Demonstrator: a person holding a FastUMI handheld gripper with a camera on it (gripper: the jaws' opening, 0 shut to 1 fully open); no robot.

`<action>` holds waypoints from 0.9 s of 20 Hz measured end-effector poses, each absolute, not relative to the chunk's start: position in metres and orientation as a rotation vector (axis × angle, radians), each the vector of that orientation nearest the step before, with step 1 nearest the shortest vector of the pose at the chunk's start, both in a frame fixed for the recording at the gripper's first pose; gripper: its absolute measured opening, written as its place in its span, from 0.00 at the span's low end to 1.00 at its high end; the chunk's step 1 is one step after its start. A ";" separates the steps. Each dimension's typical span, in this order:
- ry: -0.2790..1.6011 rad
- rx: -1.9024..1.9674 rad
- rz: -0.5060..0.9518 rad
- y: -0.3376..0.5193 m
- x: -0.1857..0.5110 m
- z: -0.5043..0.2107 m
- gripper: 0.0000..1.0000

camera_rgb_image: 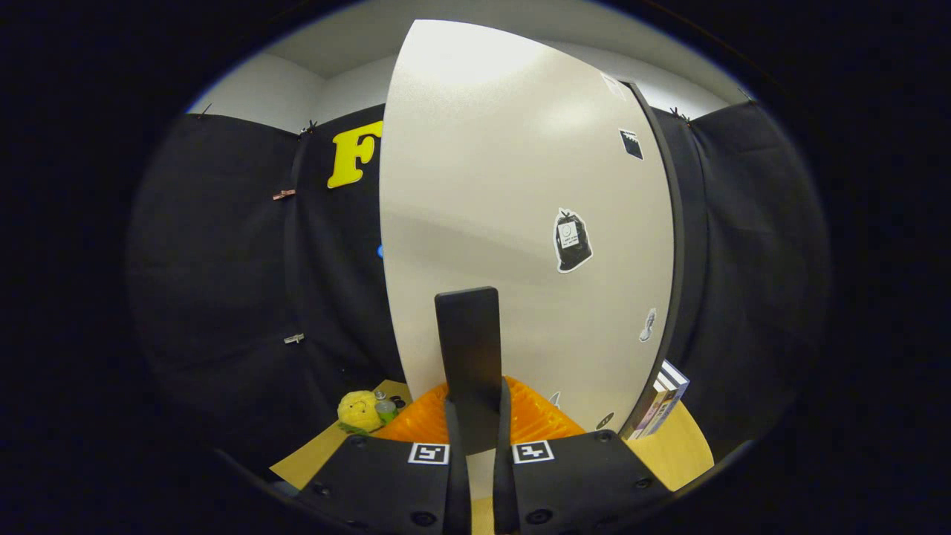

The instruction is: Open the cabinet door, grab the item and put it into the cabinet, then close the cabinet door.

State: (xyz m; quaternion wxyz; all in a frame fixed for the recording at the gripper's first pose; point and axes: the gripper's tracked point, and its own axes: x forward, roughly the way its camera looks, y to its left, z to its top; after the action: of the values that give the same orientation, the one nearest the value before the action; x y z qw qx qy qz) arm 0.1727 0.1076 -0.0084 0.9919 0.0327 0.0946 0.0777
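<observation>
The surface (pixel 672 453) is pale yellowish wood; on it stands the white cabinet (pixel 520 223), its closed door facing the camera; an orange ribbed tray (pixel 539 420) lies at the cabinet's foot, just beyond the fingers; left of the tray sits a yellow plush toy (pixel 359 411), with a small green-lidded jar (pixel 385 409) touching it; right of the cabinet a few books (pixel 661 407) lean against its side.

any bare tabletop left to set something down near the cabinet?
Bare wood shows on the table just left of the claw, below the yellow plush, and right of the claw beyond the books. Crowded: the orange rack ahead and small jars beside the plush. The claw looks shut against the cabinet door.
</observation>
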 end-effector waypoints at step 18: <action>0.212 0.094 -0.076 0.039 0.147 -0.008 0.11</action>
State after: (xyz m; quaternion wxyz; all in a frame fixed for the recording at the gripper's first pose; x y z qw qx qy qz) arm 0.1466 0.0385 -0.0079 0.9926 0.0468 0.1055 -0.0378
